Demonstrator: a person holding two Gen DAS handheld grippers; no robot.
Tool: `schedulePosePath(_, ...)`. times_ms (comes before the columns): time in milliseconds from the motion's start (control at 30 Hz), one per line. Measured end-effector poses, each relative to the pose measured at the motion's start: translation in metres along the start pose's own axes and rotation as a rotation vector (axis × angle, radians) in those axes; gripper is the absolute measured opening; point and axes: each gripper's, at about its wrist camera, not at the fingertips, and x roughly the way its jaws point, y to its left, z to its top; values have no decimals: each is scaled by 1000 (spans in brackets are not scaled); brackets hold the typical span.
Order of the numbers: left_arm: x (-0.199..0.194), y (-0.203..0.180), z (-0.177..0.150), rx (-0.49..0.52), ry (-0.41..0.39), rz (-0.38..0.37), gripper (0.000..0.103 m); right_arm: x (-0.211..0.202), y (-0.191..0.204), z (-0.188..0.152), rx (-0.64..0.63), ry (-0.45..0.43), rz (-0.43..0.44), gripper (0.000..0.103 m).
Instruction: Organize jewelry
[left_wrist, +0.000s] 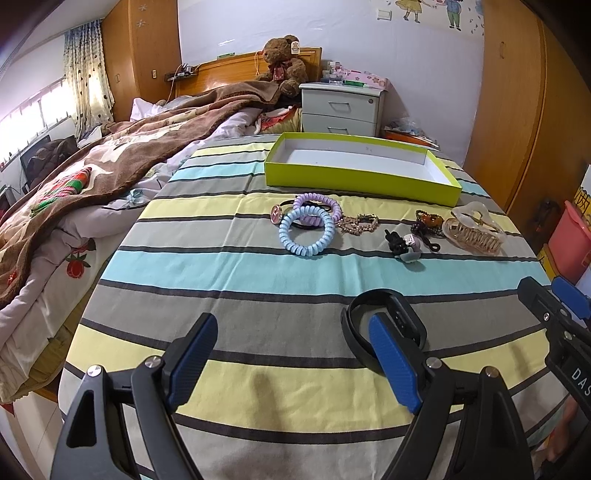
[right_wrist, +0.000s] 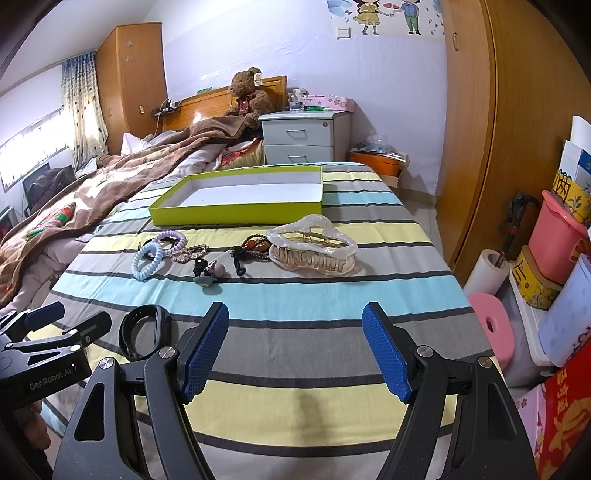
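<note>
Nothing sits in the green box (left_wrist: 354, 177) at upper centre yet: hair ties (left_wrist: 308, 230), claw clip (left_wrist: 474, 230) and black band (left_wrist: 388, 325) lie on the bed, both hand-held grippers, left (left_wrist: 295, 365) and right (right_wrist: 295, 354), spread wide and empty.

Box (left_wrist: 354, 177) behind hair ties (left_wrist: 308, 225), claw clip (left_wrist: 474, 229) right, wristband (left_wrist: 354, 325) nearest

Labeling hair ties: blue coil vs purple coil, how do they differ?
The blue coil is pale blue; the purple coil is lilac. The blue coil lies nearer both grippers, overlapping the purple coil's near edge. The purple coil lies closer to the green box. Both are spiral hair ties lying flat on the striped cloth.
</note>
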Motion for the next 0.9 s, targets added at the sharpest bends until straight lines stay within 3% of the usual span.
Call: schedulePosePath(900, -1, 3, 0, -4, -2, 3, 86, -1, 2, 0, -3, -2, 0, 75)
